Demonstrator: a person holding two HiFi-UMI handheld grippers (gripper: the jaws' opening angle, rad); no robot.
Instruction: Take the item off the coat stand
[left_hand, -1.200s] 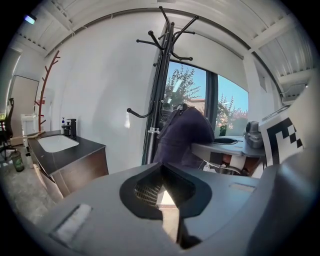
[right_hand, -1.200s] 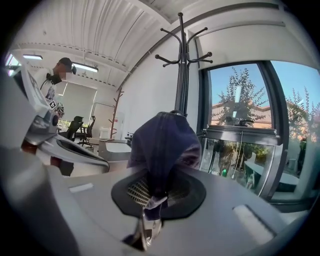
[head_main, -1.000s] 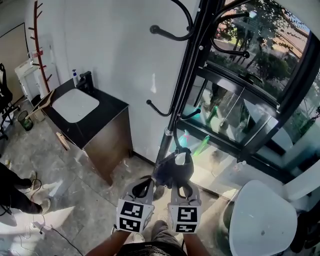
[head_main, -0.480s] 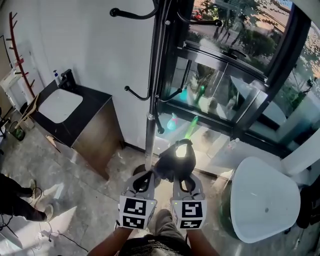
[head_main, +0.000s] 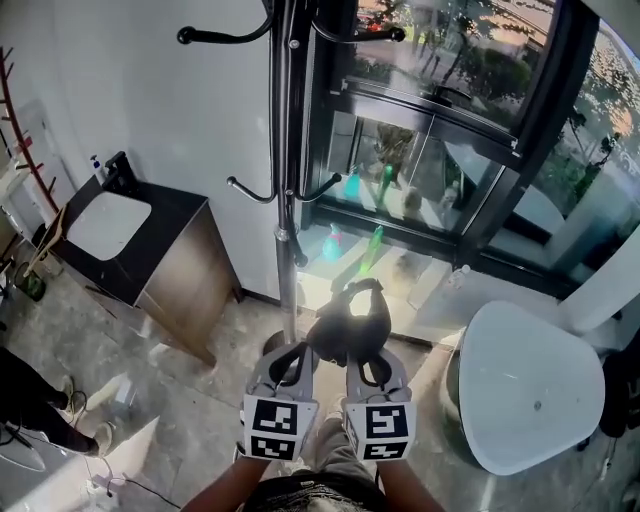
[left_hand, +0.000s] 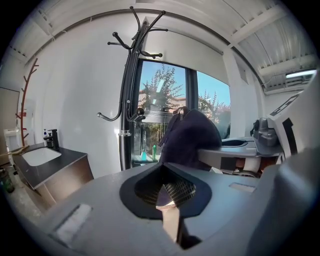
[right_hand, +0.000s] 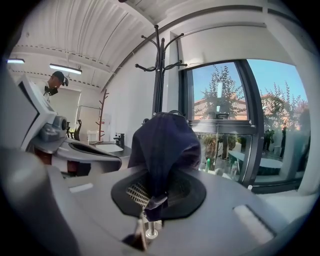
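Cloth's clear of the hooks now: the dark navy floppy fabric cap (head_main: 350, 322) was right by the black metal coat stand (head_main: 283, 200) a second ago. Now it's pulled back, with the pole ahead and left of the right claw (right_hand: 150, 200), which is pinching the cap's fabric. The left claw (left_hand: 167, 197) sits alongside, pressed together and empty. Looks basically done to me.

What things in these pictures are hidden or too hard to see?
- Black metal coat stand: top cut off by head view's edge; foot behind left tool.
- Dark blue cloth item: bunched in right tool, right gripper view; its shape unclear.
- Small bottle on black counter: too tiny, head view.
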